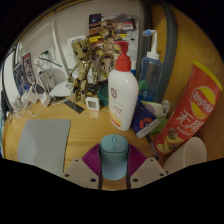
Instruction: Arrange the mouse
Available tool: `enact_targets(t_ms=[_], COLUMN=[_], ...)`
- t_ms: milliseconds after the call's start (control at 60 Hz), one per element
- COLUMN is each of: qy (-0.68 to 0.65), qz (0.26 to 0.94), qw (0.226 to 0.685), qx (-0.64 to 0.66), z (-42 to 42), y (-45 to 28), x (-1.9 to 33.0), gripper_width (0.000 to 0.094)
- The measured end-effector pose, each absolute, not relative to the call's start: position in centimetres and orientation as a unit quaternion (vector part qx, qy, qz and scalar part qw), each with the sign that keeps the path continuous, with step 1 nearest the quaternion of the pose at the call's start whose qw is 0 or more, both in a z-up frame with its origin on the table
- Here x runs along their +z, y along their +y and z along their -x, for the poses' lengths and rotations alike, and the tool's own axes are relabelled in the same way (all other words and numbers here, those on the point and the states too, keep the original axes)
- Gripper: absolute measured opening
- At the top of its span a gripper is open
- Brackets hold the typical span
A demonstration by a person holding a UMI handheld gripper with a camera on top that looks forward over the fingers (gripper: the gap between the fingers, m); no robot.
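A light blue-grey computer mouse (113,153) sits between my gripper's (113,160) two fingers, whose magenta pads (93,157) press against both of its sides. The mouse is held over the wooden desk (85,125), just right of a grey mouse mat (43,140). The mouse's rear end is hidden behind the gripper body.
A white lotion bottle with a red pump (122,90) stands just beyond the mouse. A blue pump bottle (151,70) and a red Lay's crisp bag (190,110) are to the right. A robot figure (93,60), a small white cube (92,102) and cables lie at the back.
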State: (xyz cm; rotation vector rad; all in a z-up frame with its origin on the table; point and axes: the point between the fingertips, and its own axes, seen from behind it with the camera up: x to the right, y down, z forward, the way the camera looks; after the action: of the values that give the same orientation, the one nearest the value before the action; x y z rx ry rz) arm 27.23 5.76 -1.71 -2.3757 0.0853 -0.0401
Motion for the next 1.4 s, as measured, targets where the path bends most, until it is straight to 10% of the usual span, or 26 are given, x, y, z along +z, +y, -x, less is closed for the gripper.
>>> enact_targets(t_ms=[167, 550, 1017, 1267, 1400], qy=[0.042, 0.013, -0.028, -0.026, -0.009], qz=[0.923, 0.852, 0.927, 0.931, 0.934], qw=[0.382, 0.523, 0.375, 0.363, 0.357], qx=[-0.033, -0.018, -0.018, -0.014, -0.021], z=[-26.7, -12.0, -1.2, -1.3, -1.9], y=[5.9, 9.5, 7.6, 7.4, 7.3], x=[0.1, 21.4, -0.9, -1.6, 0.0], gripper_width=[0.0311, 0.0314, 0.0342, 0.0479, 0.0702])
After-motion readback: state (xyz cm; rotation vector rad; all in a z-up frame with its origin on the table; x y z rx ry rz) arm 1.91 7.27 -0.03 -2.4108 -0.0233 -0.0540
